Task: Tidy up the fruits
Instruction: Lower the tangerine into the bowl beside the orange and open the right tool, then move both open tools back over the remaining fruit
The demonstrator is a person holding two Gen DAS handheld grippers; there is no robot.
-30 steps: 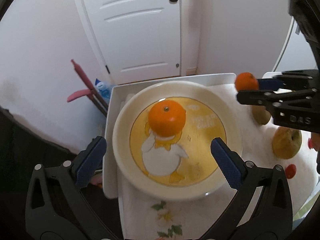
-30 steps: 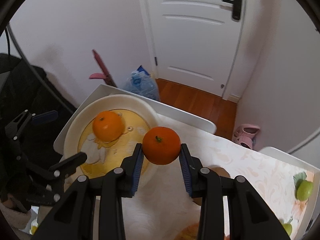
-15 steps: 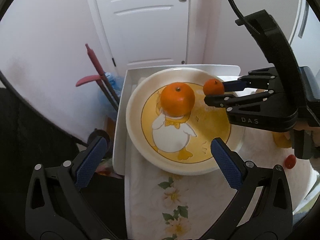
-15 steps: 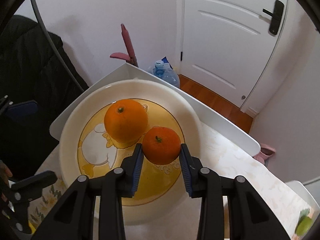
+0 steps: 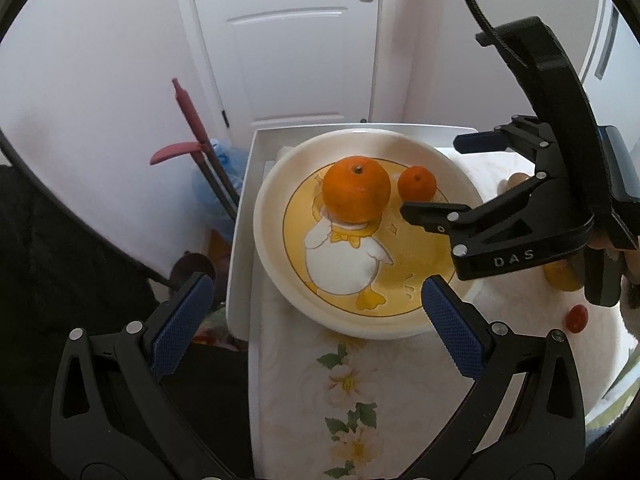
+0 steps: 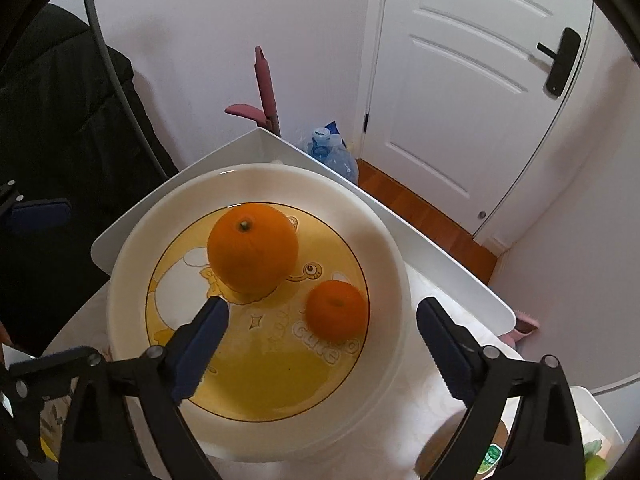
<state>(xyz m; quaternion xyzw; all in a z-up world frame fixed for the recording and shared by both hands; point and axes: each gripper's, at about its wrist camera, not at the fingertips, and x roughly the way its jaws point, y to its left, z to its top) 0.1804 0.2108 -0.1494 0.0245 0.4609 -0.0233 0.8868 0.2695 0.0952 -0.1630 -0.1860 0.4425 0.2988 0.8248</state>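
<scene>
Hiding fruits [image 5: 562, 276] behind it, the right gripper [image 5: 440, 178] is opening.

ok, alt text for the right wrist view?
The right hand-held gripper is opening above a duck-print plate, its fingers clear of the small orange resting on the plate between them. A larger orange sits beside it on the plate.

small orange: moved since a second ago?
Yes. The small orange went from over the table beside the plate to resting on it, right of the big orange.
</scene>
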